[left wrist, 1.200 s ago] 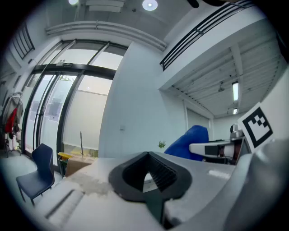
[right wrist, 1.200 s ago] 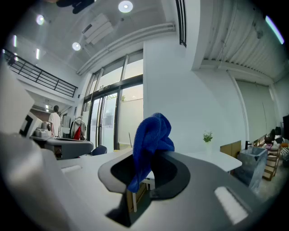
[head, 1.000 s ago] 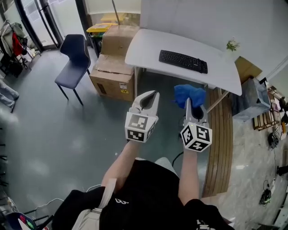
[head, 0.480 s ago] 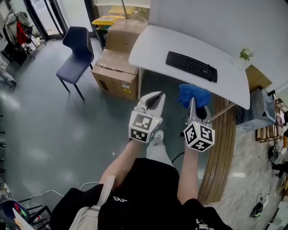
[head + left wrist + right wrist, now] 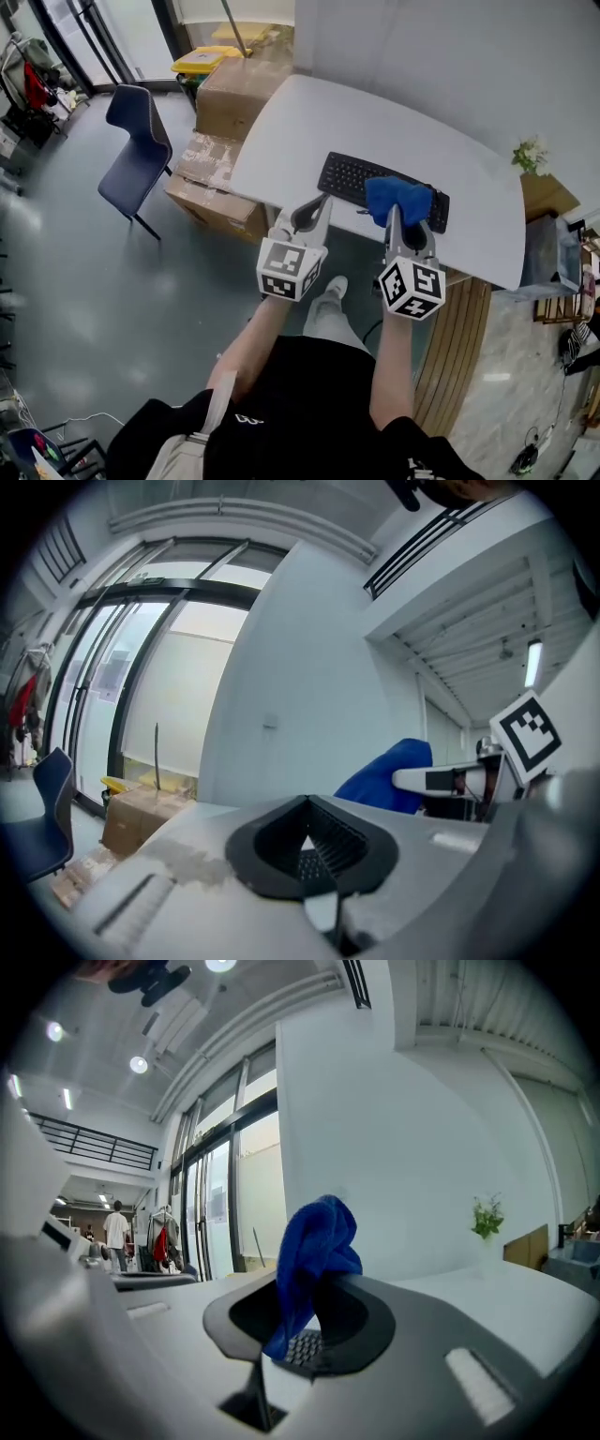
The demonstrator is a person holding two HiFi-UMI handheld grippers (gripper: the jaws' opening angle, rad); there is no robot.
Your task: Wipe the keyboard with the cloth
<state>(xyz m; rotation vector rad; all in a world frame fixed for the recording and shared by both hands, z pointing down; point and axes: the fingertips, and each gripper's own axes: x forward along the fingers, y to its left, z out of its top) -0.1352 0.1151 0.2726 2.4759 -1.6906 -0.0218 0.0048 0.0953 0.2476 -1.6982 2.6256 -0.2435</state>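
The jaws of the right gripper (image 5: pixel 395 214) pinch the cloth (image 5: pixel 397 195) over the keyboard (image 5: pixel 345 175) on the surface (image 5: pixel 309 117), the left gripper (image 5: pixel 316 208) has its jaws pressed together on nothing, and the bunched cloth may snag keys or shove the unheld keyboard.

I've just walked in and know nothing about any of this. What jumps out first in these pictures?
A bright blue cloth is pinched in the jaws of the right gripper. In the head view it overlaps the black keyboard on the white table. Beside it, the left gripper is shut and empty.
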